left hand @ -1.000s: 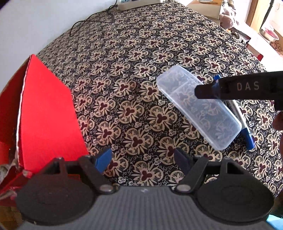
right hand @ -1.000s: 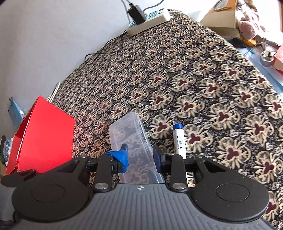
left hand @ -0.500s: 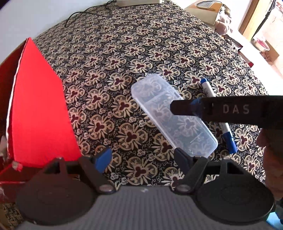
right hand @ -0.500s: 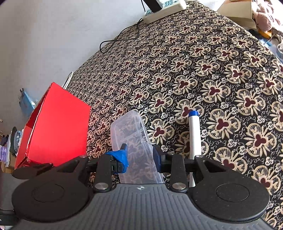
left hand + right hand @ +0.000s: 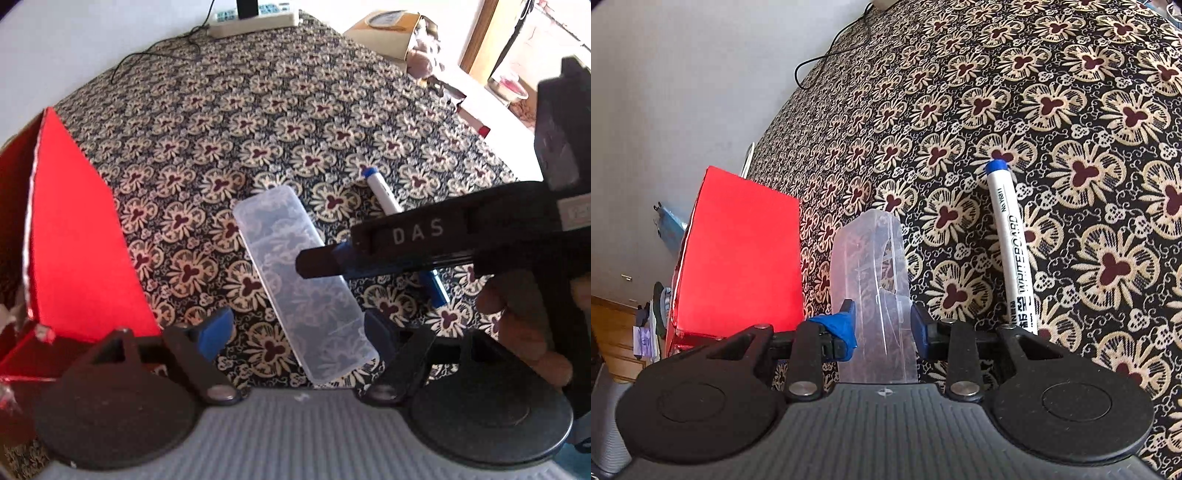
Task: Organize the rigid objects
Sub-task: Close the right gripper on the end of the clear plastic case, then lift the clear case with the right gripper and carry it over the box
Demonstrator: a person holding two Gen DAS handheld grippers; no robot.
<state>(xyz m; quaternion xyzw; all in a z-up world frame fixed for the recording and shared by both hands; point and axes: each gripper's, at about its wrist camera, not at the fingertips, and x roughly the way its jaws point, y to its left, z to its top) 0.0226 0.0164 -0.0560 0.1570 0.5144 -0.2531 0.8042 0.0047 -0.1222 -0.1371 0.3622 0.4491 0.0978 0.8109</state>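
A clear, oblong plastic case (image 5: 873, 291) lies on a table covered with a dark floral-print cloth (image 5: 258, 122), with the right gripper (image 5: 882, 325) clamped across its width, both pads pressing its side walls near the end closest to the camera. The step in hand appears to be the pick-up or repositioning of this case: the grasp is made, and from the left wrist view the case seems to rest flat on the cloth, though whether it is lifted at all cannot be told. Just beside it, on its right, lies a white whiteboard marker with a blue cap (image 5: 1012, 243), untouched. An open red cardboard box (image 5: 77, 240) stands near the case on its left and looks the likely destination. The next move would call for raising the case clear of the cloth and carrying it leftward over the box wall without tipping it. The left gripper (image 5: 299, 332) hangs above the case's near end, jaws spread wide and holding nothing.
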